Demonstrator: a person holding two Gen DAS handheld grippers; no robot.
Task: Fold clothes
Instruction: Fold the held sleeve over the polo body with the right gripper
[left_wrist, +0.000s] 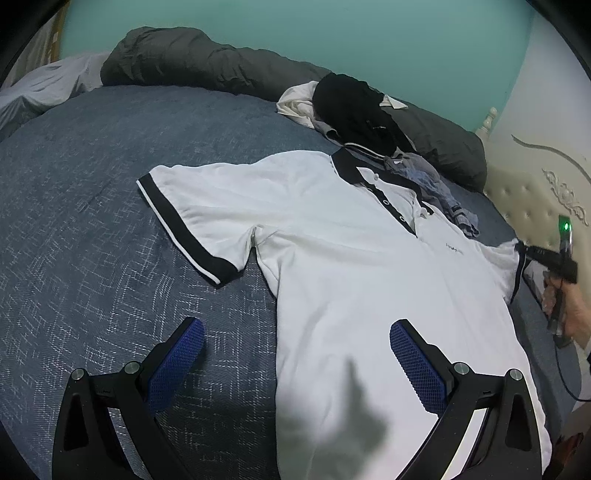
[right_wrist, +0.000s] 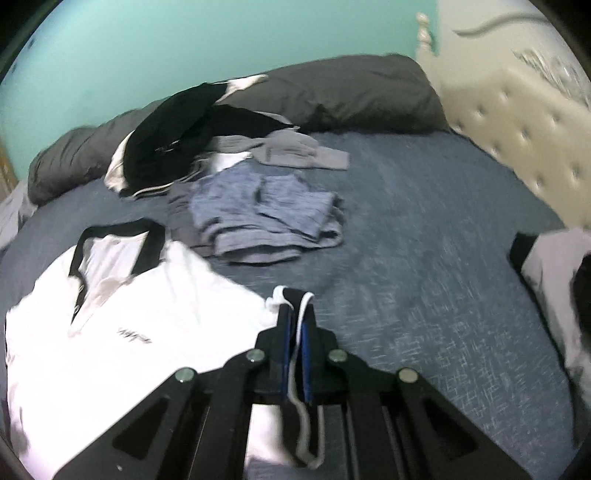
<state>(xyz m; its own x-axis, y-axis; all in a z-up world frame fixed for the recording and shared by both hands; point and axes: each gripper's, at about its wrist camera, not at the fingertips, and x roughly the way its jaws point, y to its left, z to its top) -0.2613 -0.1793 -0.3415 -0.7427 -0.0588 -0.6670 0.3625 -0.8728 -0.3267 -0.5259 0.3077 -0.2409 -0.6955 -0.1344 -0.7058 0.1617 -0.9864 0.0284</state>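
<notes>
A white polo shirt (left_wrist: 351, 266) with black collar and black sleeve cuffs lies face up on the blue bedspread (left_wrist: 92, 206). My left gripper (left_wrist: 295, 339) hovers open over the shirt's lower left edge, with one blue pad above the bedspread and the other above the white cloth. My right gripper (right_wrist: 295, 325) is shut on the black cuff (right_wrist: 295, 295) of the shirt's far sleeve and holds it lifted off the bed. In the left wrist view the right gripper (left_wrist: 522, 249) shows at the right edge, pinching that sleeve, with a hand behind it.
A heap of unfolded clothes lies beyond the collar: a black garment (left_wrist: 351, 110), a blue striped piece (right_wrist: 266, 218) and a grey one (right_wrist: 295, 151). A dark grey duvet roll (left_wrist: 207, 62) runs along the teal wall. A cream tufted headboard (right_wrist: 524, 122) stands at the right.
</notes>
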